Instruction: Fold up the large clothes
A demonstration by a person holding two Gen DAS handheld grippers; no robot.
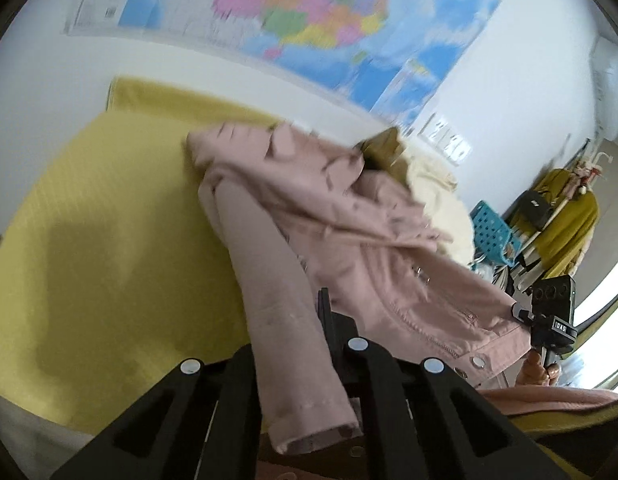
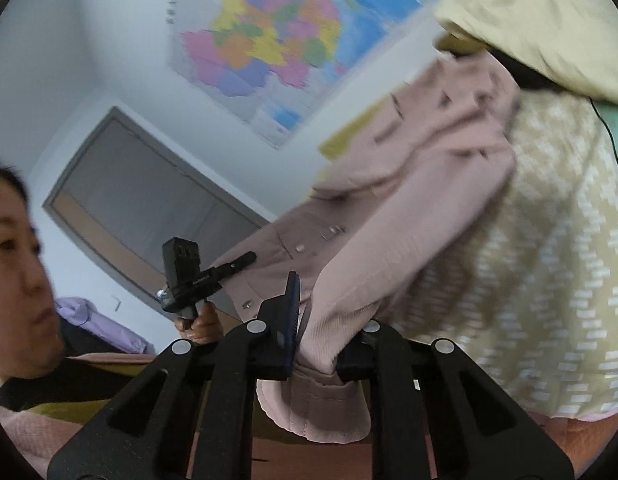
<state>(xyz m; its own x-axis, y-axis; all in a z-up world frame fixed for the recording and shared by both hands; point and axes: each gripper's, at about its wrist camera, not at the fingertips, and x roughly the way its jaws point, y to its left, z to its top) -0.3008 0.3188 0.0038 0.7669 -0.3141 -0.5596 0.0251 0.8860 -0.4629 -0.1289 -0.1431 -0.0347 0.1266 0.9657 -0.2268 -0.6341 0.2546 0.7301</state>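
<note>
Home bedroom: yellow bedspread (image 1: 109, 208), wall map (image 1: 309, 12), clothes rack (image 1: 565, 216), door (image 2: 149, 216) were present.

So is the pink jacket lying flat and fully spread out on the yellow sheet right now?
No, the pink jacket is bunched, with a sleeve in the left gripper above the yellow sheet.

Pink jacket (image 1: 349, 216) with metal snaps hangs lifted and crumpled across the middle of the frame, one sleeve (image 1: 285, 320) trailing to the lower centre, its cuff at the bottom edge.
</note>
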